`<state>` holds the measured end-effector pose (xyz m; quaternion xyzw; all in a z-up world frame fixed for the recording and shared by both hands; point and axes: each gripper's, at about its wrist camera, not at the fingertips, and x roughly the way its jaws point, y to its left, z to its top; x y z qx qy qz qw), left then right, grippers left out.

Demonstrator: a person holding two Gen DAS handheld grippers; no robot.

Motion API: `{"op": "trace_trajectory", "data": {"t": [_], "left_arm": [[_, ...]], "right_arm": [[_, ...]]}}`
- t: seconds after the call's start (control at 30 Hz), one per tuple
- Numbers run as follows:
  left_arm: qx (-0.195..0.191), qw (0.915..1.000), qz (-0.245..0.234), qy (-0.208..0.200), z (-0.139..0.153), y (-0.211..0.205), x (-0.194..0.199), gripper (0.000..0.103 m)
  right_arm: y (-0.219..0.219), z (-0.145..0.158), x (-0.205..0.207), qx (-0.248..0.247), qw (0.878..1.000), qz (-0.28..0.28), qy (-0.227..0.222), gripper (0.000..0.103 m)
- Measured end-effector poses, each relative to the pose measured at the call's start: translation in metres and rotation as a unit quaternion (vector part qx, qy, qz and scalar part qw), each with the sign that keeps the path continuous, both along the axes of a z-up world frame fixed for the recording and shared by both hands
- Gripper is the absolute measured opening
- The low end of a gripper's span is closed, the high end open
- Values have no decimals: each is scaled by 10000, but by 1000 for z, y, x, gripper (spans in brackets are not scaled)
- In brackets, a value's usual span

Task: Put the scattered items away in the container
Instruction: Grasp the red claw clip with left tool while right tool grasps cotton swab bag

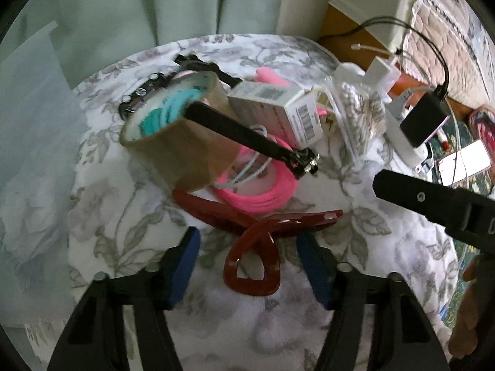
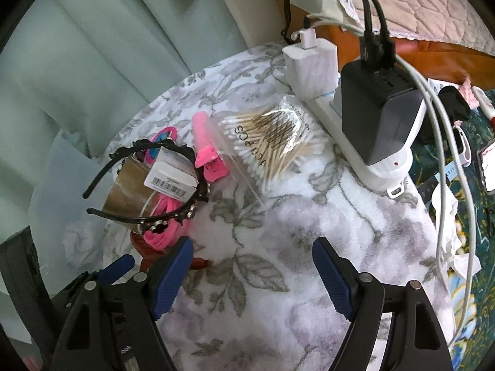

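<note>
Barely begun: only teal cord (image 1: 167, 108) inside brown cup (image 1: 176, 142). Left tongs (image 1: 247, 262) apart, straddling red clip (image 1: 256, 247); right tongs (image 2: 252, 275) apart, empty. Swabs (image 2: 272, 142) at one o'clock, loose.

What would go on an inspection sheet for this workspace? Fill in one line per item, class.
Surface: flowered cloth over a round table.
Job's things: brown container holding teal cord; red hair clip, pink cord, black headband, small box, cotton swab bag, pink clip.
Clutter: nothing seen.
Grippers: left gripper straddles the red hair clip, pads apart; right gripper open, empty.
Cables: chargers on power strip.
Surroundings: green curtain.
</note>
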<state>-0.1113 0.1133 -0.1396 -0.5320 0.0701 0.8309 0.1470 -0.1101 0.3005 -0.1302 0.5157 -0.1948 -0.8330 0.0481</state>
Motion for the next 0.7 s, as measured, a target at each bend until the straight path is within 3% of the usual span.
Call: {"op": "trace_trajectory", "data": {"t": [0.03, 0.13, 0.33, 0.6, 0.7], "left_arm": [[-20, 10000, -16, -33, -3, 1, -1, 46], [60, 10000, 27, -65, -4, -2, -2, 37], [273, 9993, 260, -64, 3, -21, 0, 36], [443, 9984, 349, -105, 18, -44, 4, 36], [490, 9952, 839, -95, -16, -11, -30, 36]], "right_arm": [[-1, -1, -2, -4, 10000, 3, -18, 82], [-1, -4, -6, -2, 10000, 6, -50, 82], [1, -3, -25, 67, 9998, -153, 56, 82], [7, -5, -51, -131, 9968, -776, 167, 82], [12, -9, -58, -308, 9936, -1074, 143, 82]]}}
